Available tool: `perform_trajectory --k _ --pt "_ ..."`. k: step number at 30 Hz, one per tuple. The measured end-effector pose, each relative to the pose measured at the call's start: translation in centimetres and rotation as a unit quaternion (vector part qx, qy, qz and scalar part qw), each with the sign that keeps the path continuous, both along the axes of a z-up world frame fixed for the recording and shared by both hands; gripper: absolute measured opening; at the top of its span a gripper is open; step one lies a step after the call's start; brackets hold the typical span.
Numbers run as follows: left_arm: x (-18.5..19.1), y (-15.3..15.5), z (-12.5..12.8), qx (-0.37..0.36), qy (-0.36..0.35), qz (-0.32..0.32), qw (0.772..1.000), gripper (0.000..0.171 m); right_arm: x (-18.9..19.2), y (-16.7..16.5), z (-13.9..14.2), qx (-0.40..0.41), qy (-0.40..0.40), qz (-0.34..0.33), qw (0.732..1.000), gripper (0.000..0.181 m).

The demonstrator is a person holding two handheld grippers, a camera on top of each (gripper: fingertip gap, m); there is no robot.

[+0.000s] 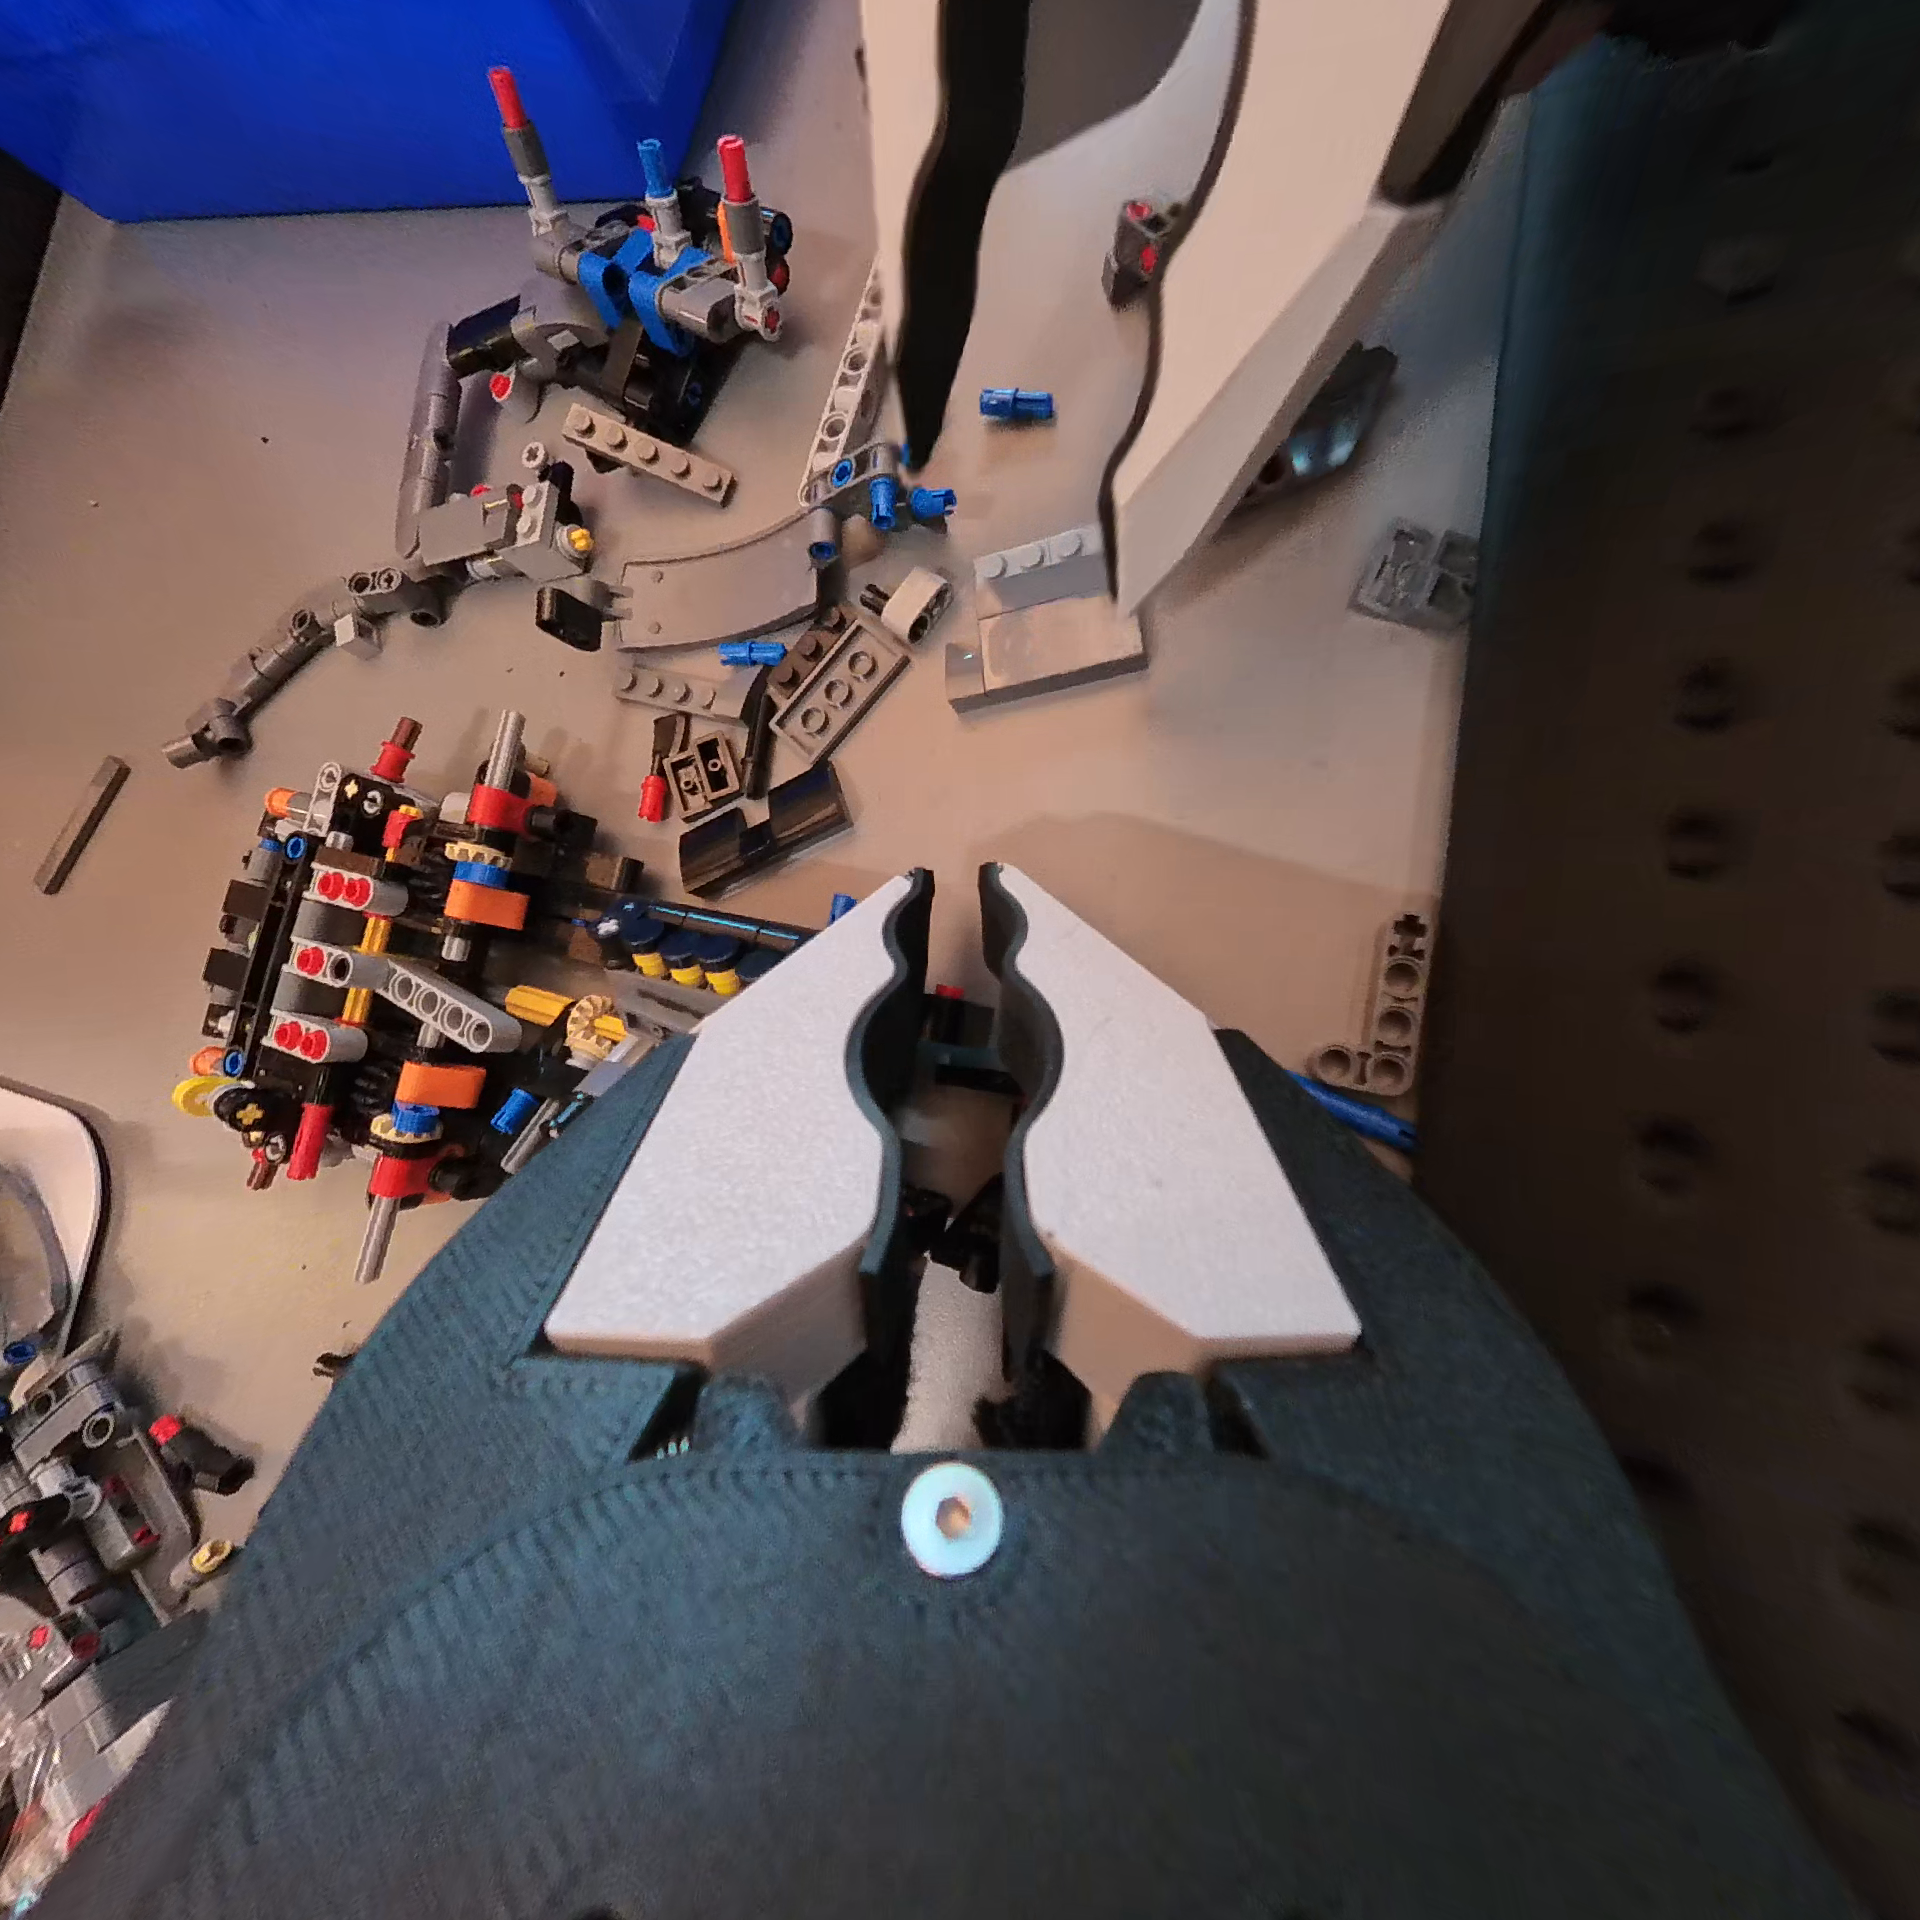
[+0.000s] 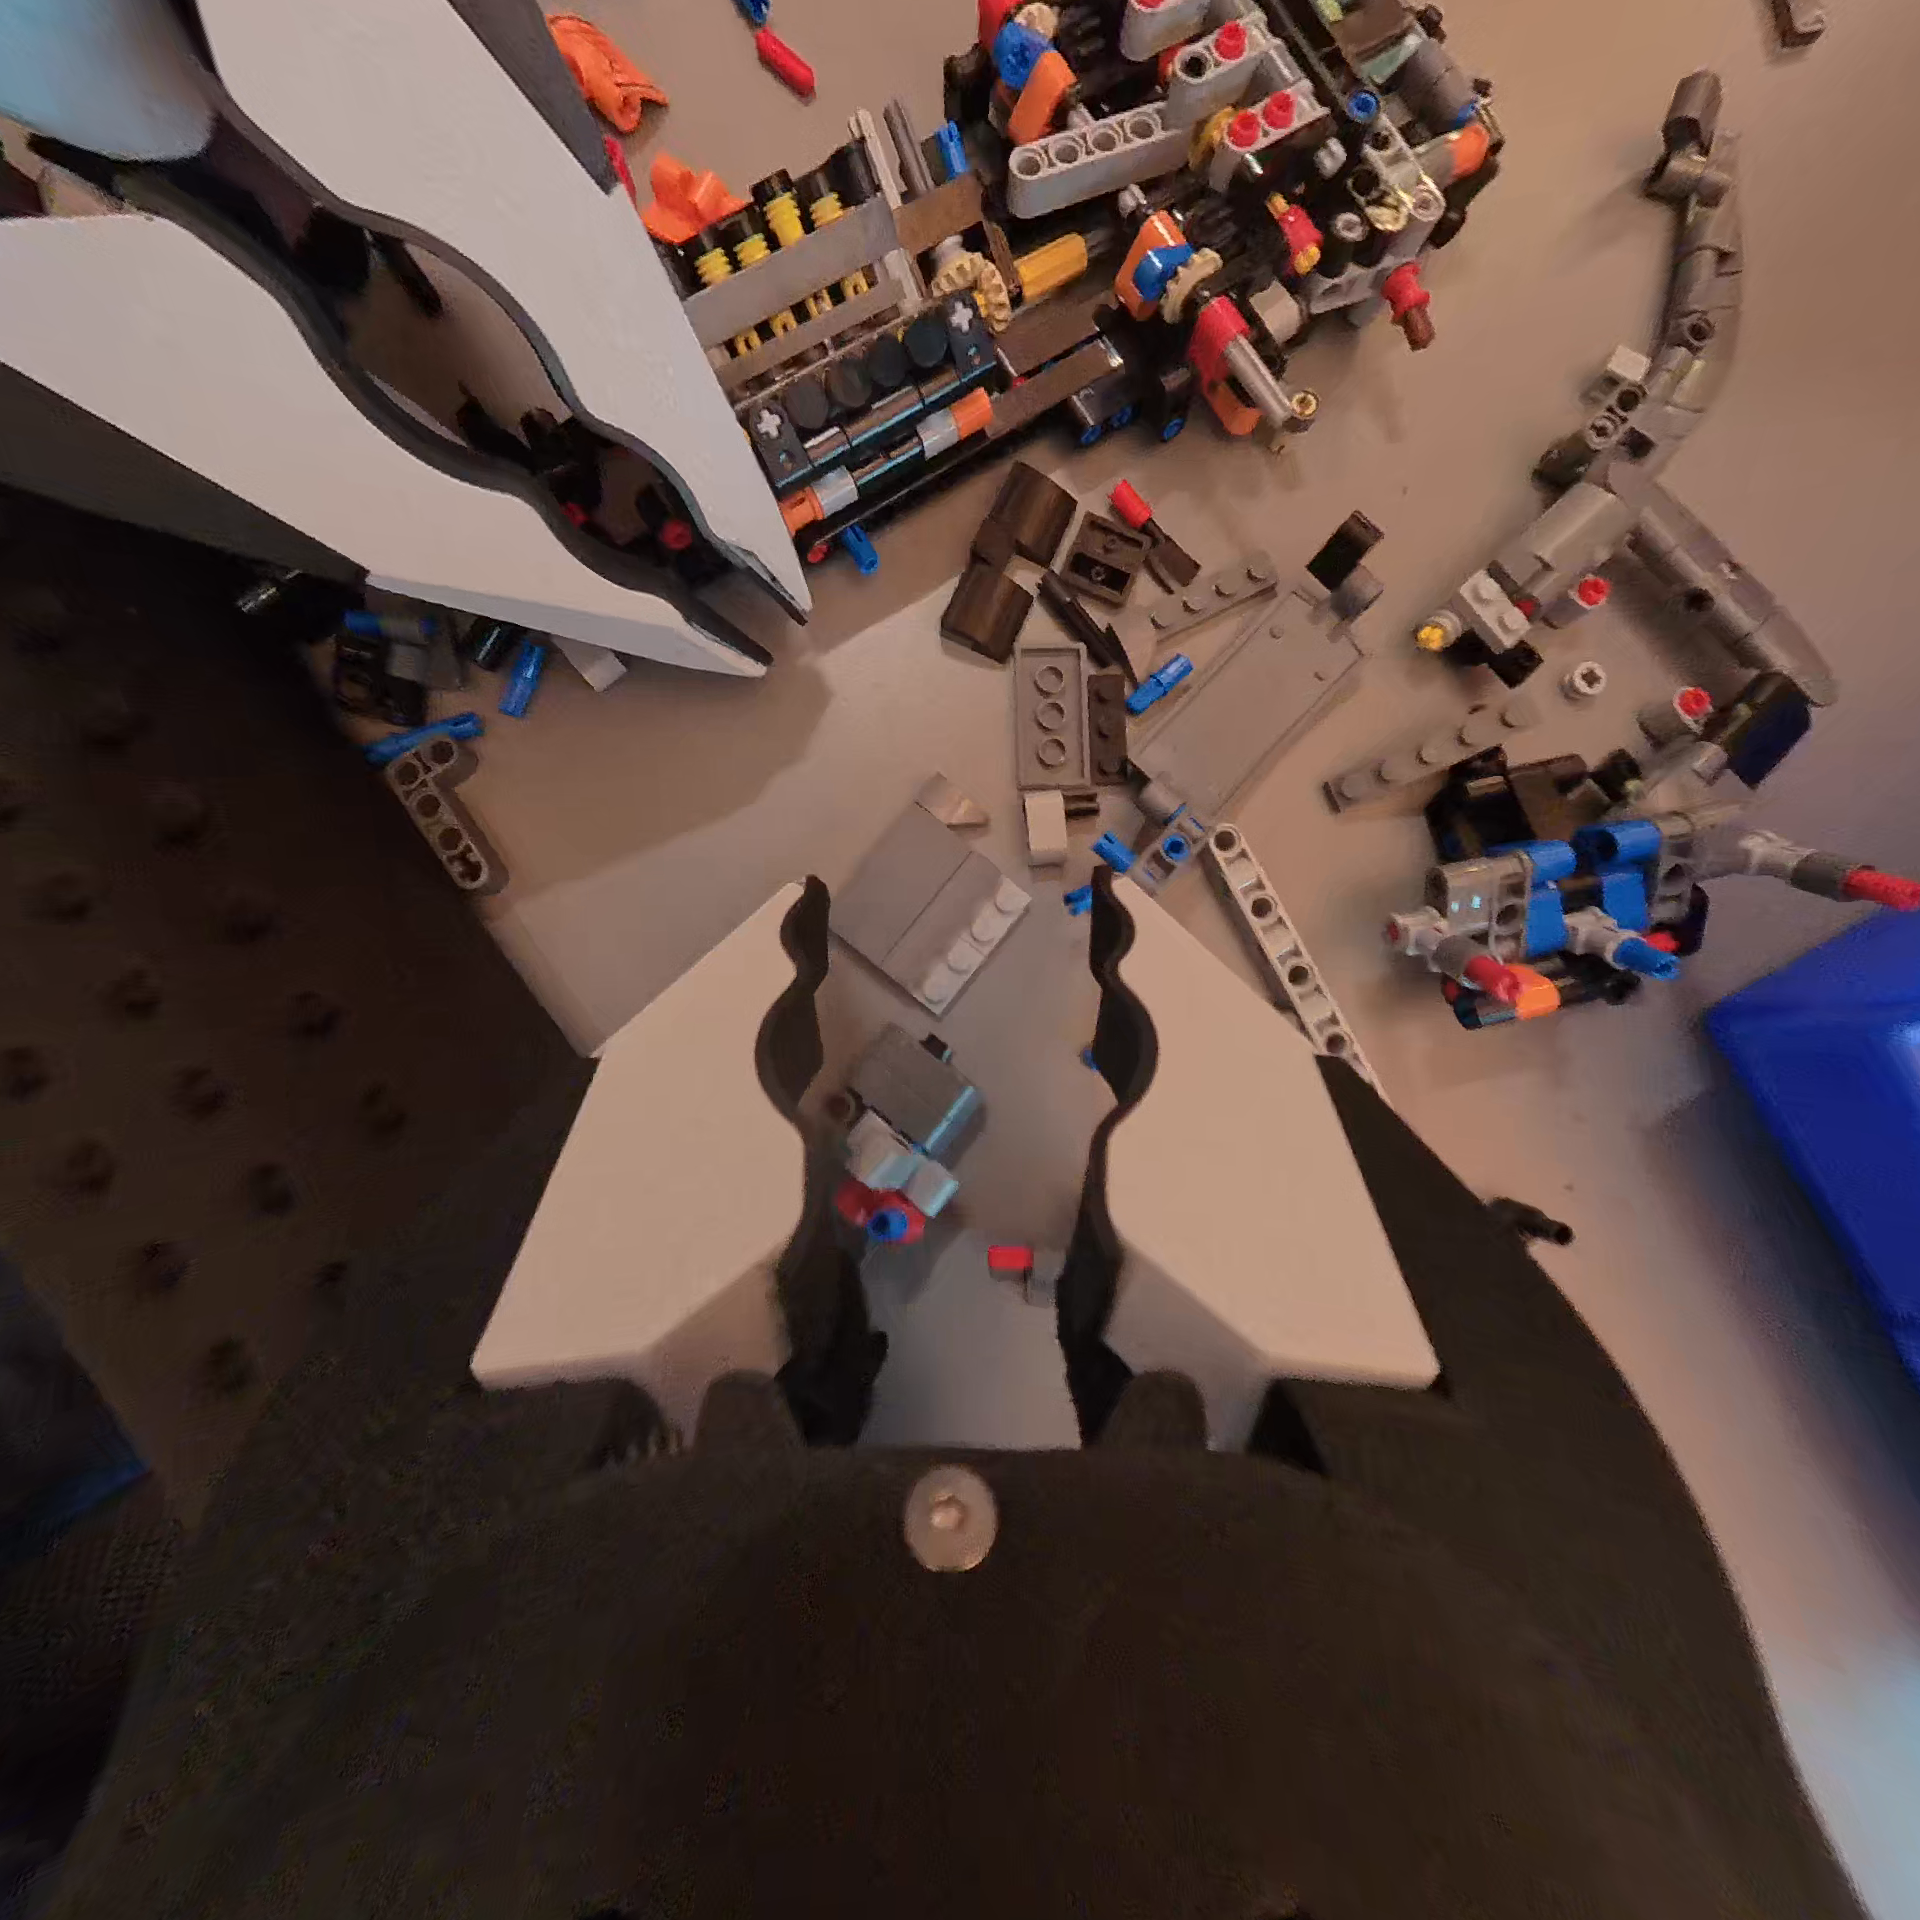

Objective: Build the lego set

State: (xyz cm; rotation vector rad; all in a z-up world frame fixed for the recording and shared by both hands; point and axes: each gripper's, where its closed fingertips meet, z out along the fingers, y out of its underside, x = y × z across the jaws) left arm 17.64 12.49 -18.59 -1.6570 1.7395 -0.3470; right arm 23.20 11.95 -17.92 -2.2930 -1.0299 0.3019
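Note:
My left gripper (image 1: 956, 883) is nearly closed on a small black assembly with red pins (image 1: 948, 1039), held above the table. It also shows in the right wrist view (image 2: 784, 629) at the upper left, with the black assembly (image 2: 613, 488) between its fingers. My right gripper (image 2: 956, 894) is open above a small grey assembly with red and blue pins (image 2: 904, 1132) that lies on the table between its fingers. A large multicolour Technic build (image 1: 384, 956) lies left of my left gripper. A flat grey sloped piece (image 2: 935, 914) lies at my right fingertips.
A grey-and-blue sub-assembly with red-tipped axles (image 1: 665, 270) stands near a blue bin (image 1: 364, 94). Several loose plates, beams and blue pins (image 1: 831, 675) are scattered mid-table. A curved grey chain of connectors (image 2: 1694, 260) lies to one side. A dark studded mat (image 1: 1704, 935) borders the table. Some 6 cm of space lies between my two pairs of fingers.

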Motion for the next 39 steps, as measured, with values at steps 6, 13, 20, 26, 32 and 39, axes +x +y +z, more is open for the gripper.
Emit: perform_trajectory --k 6,13,20,26,32,39 --pt "0.1 0.0 -0.1 0.000 0.002 -0.001 1.000 0.007 1.4 -1.7 -0.8 -0.041 -0.032 -0.004 0.999 0.049" --pt "0.1 0.0 -0.1 -0.002 0.002 -0.001 1.000 0.007 -0.3 -1.6 -1.8 -0.049 -0.018 0.035 0.998 0.012" --pt "0.1 0.0 -0.2 -0.002 0.003 -0.002 1.000 0.008 -0.2 -1.2 -1.1 -0.037 -0.002 0.026 0.999 0.028" --pt "0.5 -0.2 -0.6 0.002 0.011 -0.005 1.000 0.010 -1.8 -1.1 -1.8 -0.046 0.003 0.045 0.998 0.038" --pt "0.6 -0.3 -0.7 0.005 0.014 -0.008 1.000 0.009 -2.7 -1.0 -1.8 -0.042 -0.007 0.049 0.998 0.026" --pt "0.6 -0.2 -0.7 0.011 0.017 -0.006 1.000 0.009 -3.5 -0.7 -1.8 -0.059 -0.013 0.010 0.998 0.044"
